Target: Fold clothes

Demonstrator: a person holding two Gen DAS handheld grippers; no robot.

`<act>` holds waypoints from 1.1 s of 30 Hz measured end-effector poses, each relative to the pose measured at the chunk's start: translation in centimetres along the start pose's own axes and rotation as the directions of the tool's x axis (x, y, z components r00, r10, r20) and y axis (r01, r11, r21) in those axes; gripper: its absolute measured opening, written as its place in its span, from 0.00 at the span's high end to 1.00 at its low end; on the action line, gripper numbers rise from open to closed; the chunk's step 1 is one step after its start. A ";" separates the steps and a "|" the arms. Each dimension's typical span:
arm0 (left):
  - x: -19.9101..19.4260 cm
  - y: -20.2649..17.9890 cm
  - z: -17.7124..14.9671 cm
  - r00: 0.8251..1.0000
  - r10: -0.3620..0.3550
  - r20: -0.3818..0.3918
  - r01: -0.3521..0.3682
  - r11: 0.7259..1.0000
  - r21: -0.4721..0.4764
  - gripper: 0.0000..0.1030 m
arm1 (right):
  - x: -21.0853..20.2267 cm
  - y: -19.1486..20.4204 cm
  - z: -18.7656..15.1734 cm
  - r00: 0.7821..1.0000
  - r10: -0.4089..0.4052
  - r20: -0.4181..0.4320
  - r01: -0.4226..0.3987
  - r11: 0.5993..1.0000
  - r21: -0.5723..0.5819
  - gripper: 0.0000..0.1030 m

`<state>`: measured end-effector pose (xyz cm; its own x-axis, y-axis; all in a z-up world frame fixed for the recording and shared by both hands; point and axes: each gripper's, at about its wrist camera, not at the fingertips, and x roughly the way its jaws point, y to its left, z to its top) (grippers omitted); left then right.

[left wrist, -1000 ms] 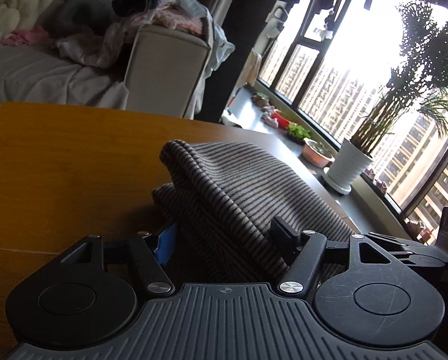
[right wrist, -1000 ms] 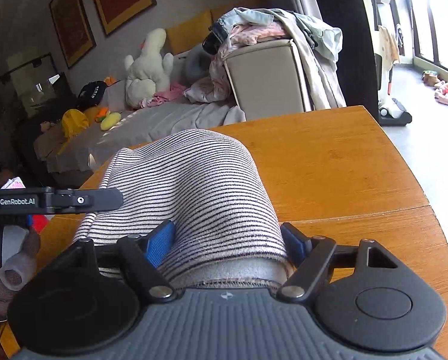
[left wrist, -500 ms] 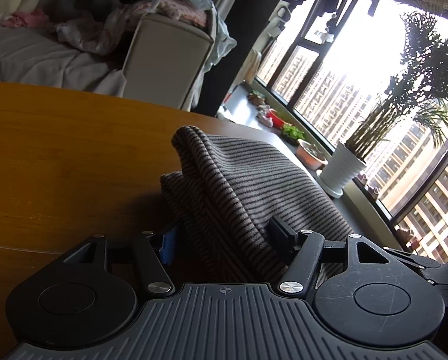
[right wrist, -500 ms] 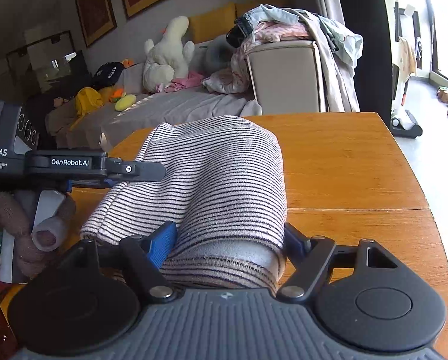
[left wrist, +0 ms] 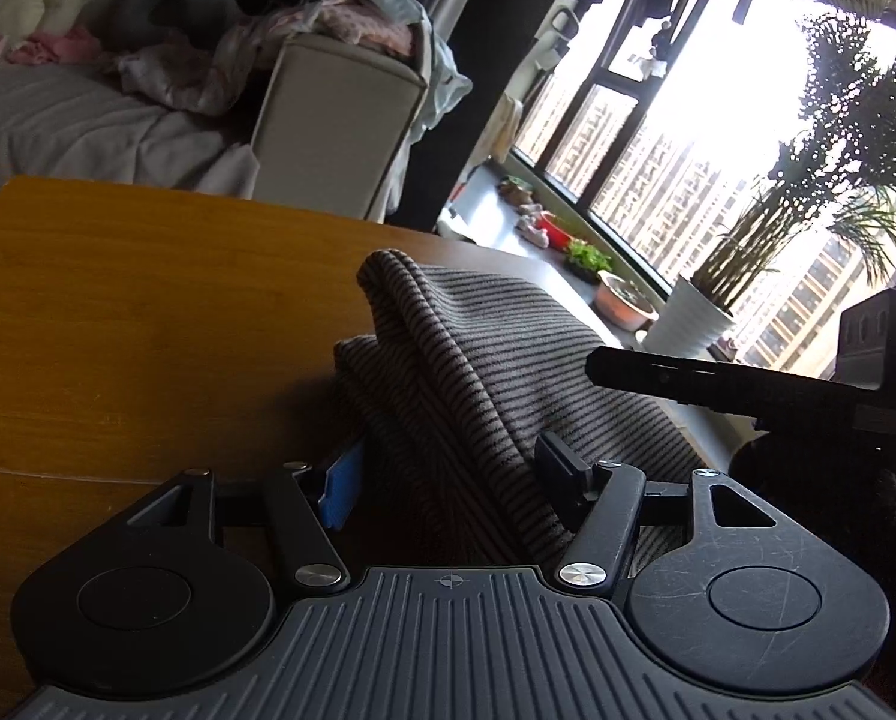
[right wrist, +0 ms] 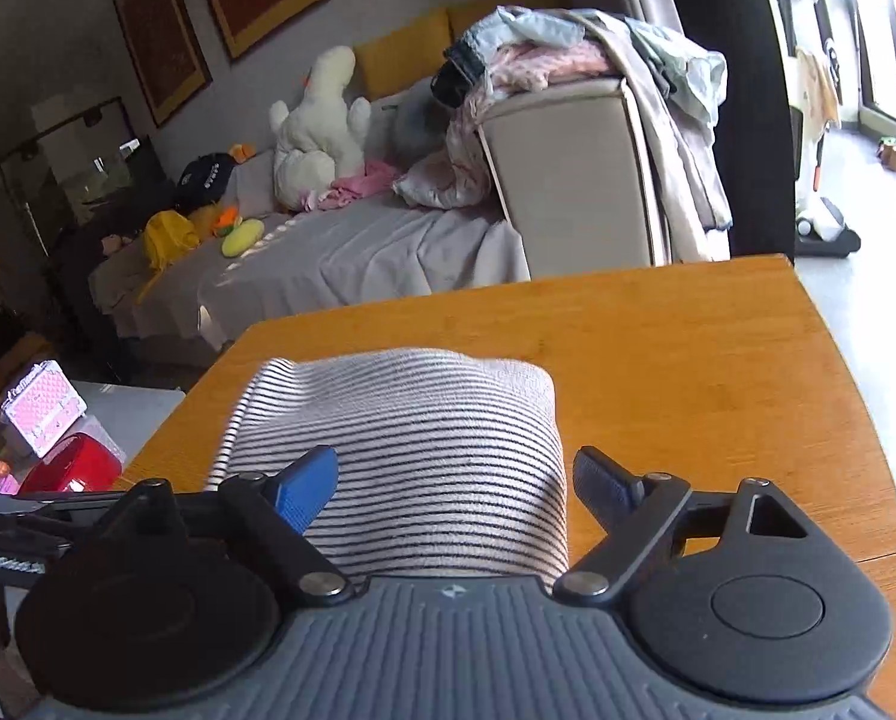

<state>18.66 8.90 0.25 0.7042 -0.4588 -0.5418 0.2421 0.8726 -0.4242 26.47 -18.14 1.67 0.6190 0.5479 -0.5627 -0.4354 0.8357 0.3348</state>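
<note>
A striped knit garment (right wrist: 412, 456) is seen folded into a thick bundle on a wooden table (right wrist: 718, 372).

Thin dark stripes are carried across pale fabric; the top fold is rounded, and from the left wrist view a raised ridge of layers is formed. The bundle is flanked by the right gripper (right wrist: 454, 480), whose jaws are spread wide and not pressing it. Cloth is pinched between the jaws of the left gripper (left wrist: 448, 474). A sofa (right wrist: 568, 180) heaped with clothes is seen beyond.

Your left gripper (left wrist: 448, 471) pinches the striped garment (left wrist: 484, 360), fingers close together. Your right gripper (right wrist: 454, 480) hangs low with fingers spread wide, gripping nothing.
</note>
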 end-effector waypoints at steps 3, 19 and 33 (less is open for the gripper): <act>0.3 0.8 -0.1 1.000 -0.024 -0.019 0.024 0.999 -0.025 0.36 | 2.0 -1.7 -0.4 0.997 0.053 -0.055 -0.047 0.993 0.107 0.11; 2.0 1.9 -0.5 0.997 -0.076 -0.028 0.074 0.995 -0.066 0.33 | 0.4 -1.7 -0.3 0.999 -0.041 0.024 0.040 0.998 0.038 0.35; 2.1 1.5 -0.5 0.998 -0.054 -0.021 0.053 0.998 -0.038 0.27 | -5.6 2.6 -6.4 0.992 -0.115 0.050 0.123 0.969 -0.215 0.41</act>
<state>20.15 9.17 -1.85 0.6762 -0.5086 -0.5329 0.2537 0.8399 -0.4798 17.68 -19.27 0.90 0.6971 0.4494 -0.5586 -0.4858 0.8691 0.0929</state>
